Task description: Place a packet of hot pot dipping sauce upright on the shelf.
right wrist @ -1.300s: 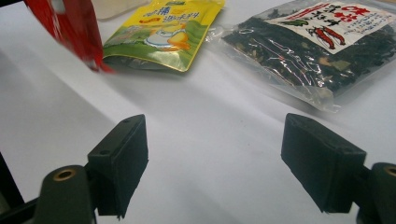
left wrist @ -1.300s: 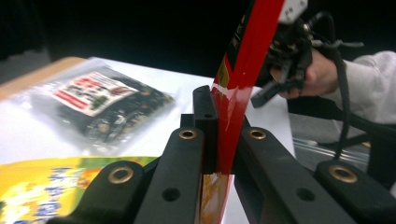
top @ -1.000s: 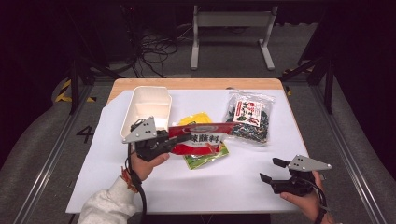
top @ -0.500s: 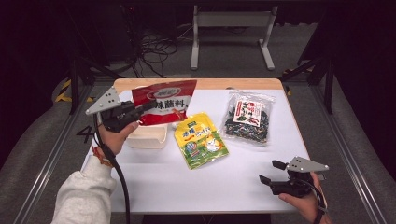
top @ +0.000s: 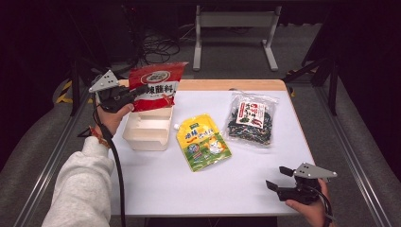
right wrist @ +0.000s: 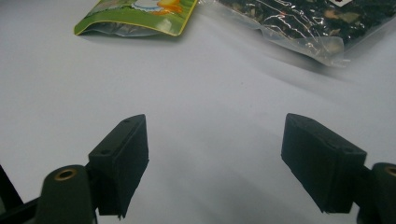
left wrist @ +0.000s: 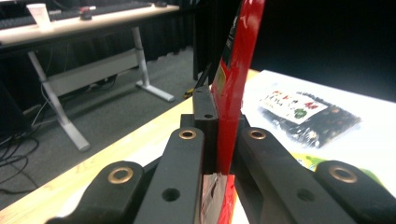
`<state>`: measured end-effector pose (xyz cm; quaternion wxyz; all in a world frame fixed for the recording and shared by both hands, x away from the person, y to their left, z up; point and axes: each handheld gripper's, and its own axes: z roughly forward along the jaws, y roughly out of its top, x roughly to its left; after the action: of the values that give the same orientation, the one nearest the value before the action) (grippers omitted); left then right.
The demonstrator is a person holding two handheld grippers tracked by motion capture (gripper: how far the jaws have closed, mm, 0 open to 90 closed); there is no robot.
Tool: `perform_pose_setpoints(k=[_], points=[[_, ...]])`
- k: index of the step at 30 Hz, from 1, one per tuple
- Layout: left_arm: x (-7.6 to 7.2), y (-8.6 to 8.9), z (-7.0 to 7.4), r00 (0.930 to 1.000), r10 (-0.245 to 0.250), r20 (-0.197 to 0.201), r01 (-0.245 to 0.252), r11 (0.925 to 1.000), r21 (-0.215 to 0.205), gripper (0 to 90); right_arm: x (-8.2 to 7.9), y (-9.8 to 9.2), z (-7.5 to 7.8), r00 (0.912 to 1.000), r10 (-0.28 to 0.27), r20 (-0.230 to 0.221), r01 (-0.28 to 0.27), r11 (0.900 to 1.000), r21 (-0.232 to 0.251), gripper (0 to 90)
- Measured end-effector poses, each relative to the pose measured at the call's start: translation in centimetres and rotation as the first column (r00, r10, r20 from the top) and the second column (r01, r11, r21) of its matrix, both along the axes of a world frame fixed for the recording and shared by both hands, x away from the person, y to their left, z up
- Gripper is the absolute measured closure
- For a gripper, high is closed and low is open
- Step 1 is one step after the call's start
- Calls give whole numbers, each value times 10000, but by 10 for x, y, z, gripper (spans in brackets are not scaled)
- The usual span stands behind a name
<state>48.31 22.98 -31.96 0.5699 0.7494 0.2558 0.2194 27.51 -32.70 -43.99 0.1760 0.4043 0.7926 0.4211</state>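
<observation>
Left gripper (top: 142,90): upper left of the high view, raised above the table, jaws clamped on one red pouch (top: 156,86). Pouch held upright, hanging over the far end of the white tray (top: 147,134), clear of its rim. In the left gripper view, red pouch (left wrist: 236,79) seen edge-on at frame centre, pinched between the two black jaws with no gap at either pad.

Right gripper (top: 280,178): lower right of the high view, low over the white table top (top: 156,184), jaws spread wide, nothing between them. In the right gripper view, bare white surface between the jaws.

Count of items on the table:
- One white tray, left of centre, empty inside.
- One yellow-green pouch (top: 202,142), lying flat at centre, just beside the tray.
- One clear bag of dark contents (top: 250,119), lying flat right of centre, near the yellow-green pouch but apart from it.

Pouches and bags in total: three, one held, two lying flat. Grippers: two. Both flat packets also at the top edge of the right gripper view: yellow-green pouch (right wrist: 140,16) upper left, clear bag (right wrist: 299,23) upper right.
</observation>
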Motion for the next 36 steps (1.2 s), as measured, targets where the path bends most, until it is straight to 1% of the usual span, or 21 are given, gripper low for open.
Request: perform_pose_setpoints(k=[1,2,4,6,8,11,14,17,19,20,23,24,25,27,29,30,31,32,33,34,36], points=[[3,2,-1,10000,59,-41,-59,10000,22,899,-1,0,-1,10000,-25,-39,25,10000,14,229],[7,3,-3,10000,42,-81,-42,10000,-47,899,-2,-1,-1,10000,-55,-77,54,10000,-20,229],[14,4,-5,9998,158,-90,-157,9998,86,899,-3,-1,-2,9999,-129,-102,128,9999,-55,229],[19,5,-7,9999,64,-120,-62,9999,115,899,-4,-2,-2,9997,-248,-79,247,9997,-68,229],[25,3,-9,9998,87,-188,-81,9995,304,899,-4,-3,-2,9995,-315,-87,315,9995,-26,229],[35,3,-14,9994,116,-325,-105,9994,342,899,-5,-3,-2,9991,-394,-125,393,9992,-57,230],[43,3,-19,9992,102,-376,-89,9994,345,899,-6,-3,-3,9991,-399,-155,397,9991,-136,230],[50,0,-25,9985,120,-526,-100,9992,386,899,-9,-2,-4,9990,-396,-217,393,9991,-144,230],[52,-1,-28,9984,67,-556,-46,9993,369,899,-10,-1,-5,9991,-366,-231,363,9993,-134,230],[56,-2,-32,9981,44,-615,-27,9996,288,898,-10,-1,-5,9992,-338,-224,334,9993,-178,230],[62,-1,-36,9975,-28,-703,37,9999,125,898,-11,-1,-6,9992,-339,-233,334,9992,-199,230],[63,-1,-37,9976,-33,-695,37,10000,46,898,-11,-1,-6,9991,-351,-233,345,9991,-230,229],[65,0,-39,9973,-32,-731,22,9999,-137,898,-11,-1,-6,9991,-344,-241,338,9992,-234,229],[68,1,-41,9979,-12,-654,8,10000,-60,898,-12,-1,-6,9990,-388,-235,383,9990,-225,229],[68,1,-42,9973,-4,-739,-1,10000,-65,897,-12,-1,-6,9990,-375,-256,371,9991,-190,229],[71,1,-46,9967,-28,-811,31,10000,31,896,-12,0,-6,9991,-366,-233,361,9991,-212,230],[71,1,-46,9967,-28,-811,31,10000,31,895,-12,0,-6,9991,-366,-233,361,9991,-212,230],[72,2,-49,9964,-61,-842,56,10000,-63,892,-12,0,-5,9992,-324,-244,320,9993,-192,230],[72,2,-49,9964,-61,-842,56,10000,-63,889,-12,0,-5,9992,-324,-244,320,9993,-192,230],[73,3,-52,9962,94,-869,-105,9999,-116,889,-12,0,-5,9992,-333,-231,327,9992,-224,230],[74,4,-54,9950,180,-979,-199,9996,-185,859,-12,2,-5,9992,-296,-250,292,9994,-189,230]])
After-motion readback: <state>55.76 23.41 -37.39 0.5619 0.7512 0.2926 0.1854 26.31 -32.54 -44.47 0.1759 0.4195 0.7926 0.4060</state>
